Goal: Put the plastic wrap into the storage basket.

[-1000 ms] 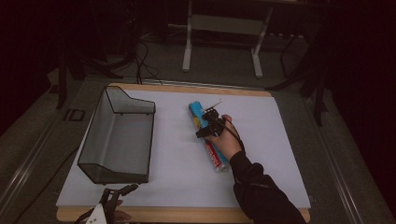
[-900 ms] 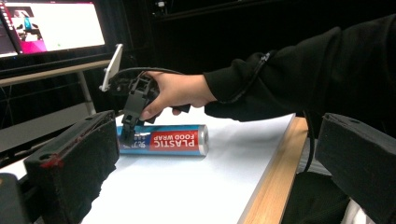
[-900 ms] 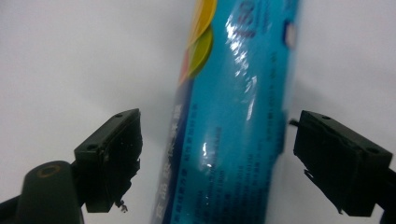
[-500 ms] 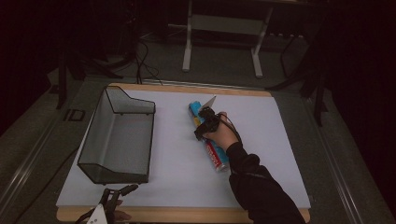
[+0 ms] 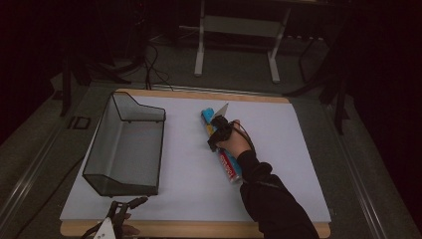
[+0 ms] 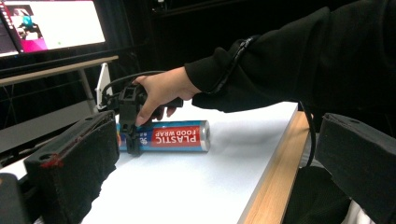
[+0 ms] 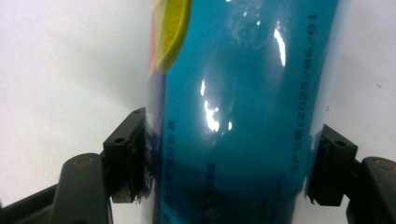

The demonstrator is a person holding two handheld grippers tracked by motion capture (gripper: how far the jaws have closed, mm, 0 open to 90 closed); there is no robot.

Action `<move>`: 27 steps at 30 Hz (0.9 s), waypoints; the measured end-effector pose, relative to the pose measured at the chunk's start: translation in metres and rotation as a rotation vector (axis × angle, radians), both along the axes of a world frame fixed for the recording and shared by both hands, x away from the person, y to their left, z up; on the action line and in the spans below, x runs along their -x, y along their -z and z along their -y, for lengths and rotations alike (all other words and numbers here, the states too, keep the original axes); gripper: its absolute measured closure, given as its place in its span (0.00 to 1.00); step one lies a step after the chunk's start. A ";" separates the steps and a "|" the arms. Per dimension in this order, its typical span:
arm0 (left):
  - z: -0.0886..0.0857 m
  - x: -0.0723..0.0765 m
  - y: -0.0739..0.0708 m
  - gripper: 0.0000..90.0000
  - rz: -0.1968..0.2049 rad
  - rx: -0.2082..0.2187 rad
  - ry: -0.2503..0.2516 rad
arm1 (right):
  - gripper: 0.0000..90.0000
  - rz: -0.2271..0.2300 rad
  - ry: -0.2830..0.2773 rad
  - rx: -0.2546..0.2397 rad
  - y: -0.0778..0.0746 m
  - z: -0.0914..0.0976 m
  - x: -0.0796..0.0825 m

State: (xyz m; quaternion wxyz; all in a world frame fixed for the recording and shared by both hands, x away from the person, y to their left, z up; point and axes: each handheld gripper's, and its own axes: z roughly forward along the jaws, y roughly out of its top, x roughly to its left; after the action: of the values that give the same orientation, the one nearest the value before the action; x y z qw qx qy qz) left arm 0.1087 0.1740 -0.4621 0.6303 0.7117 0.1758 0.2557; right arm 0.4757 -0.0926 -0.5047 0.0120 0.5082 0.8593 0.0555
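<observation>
A roll of plastic food wrap, blue with a red label, lies on the white mat just right of centre. In the right gripper view the roll fills the gap between the two black jaws, and both pads touch its sides. My right gripper is shut on the roll near its far end, with the hand above it. The left gripper view shows that hand and gripper on the roll. My left gripper is open at the table's front left edge with nothing between its jaws.
A black wire mesh basket stands on the left part of the mat. The wooden table edge runs along the front. A lit monitor stands behind the table, and metal stand legs are on the floor beyond.
The right hand has slid a little up and left along the roll towards its far end. The roll and the left gripper have stayed where they were.
</observation>
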 end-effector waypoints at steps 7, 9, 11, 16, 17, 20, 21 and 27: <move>0.000 0.000 0.000 0.01 -0.001 -0.004 -0.004 | 0.35 -0.026 0.059 0.021 -0.001 -0.003 -0.002; 0.000 0.000 0.000 0.01 0.000 -0.005 -0.004 | 0.35 -0.026 0.068 0.018 -0.002 -0.002 -0.003; 0.000 -0.001 0.000 0.01 0.000 -0.008 -0.006 | 0.35 -0.005 0.076 0.018 -0.004 -0.002 -0.002; 0.000 -0.001 0.000 0.01 -0.002 -0.008 -0.004 | 0.35 0.006 0.083 -0.022 -0.016 -0.001 -0.002; 0.000 -0.001 0.000 0.01 -0.004 -0.005 -0.004 | 0.35 0.013 0.082 -0.024 -0.019 -0.001 -0.002; 0.000 -0.001 0.000 0.01 -0.004 -0.004 -0.006 | 0.35 0.025 0.095 -0.050 -0.029 0.000 -0.002; 0.000 -0.001 0.000 0.01 -0.005 -0.005 -0.007 | 0.35 0.035 0.102 -0.065 -0.033 0.001 -0.002; 0.000 -0.001 0.000 0.01 -0.003 -0.008 -0.008 | 0.35 0.076 0.096 -0.124 -0.056 -0.004 0.001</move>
State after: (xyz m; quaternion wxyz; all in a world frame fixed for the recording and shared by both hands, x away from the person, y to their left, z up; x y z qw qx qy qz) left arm 0.1095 0.1736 -0.4626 0.6262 0.7138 0.1786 0.2578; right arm 0.4742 -0.0889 -0.4485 0.0159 0.5463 0.8277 0.1270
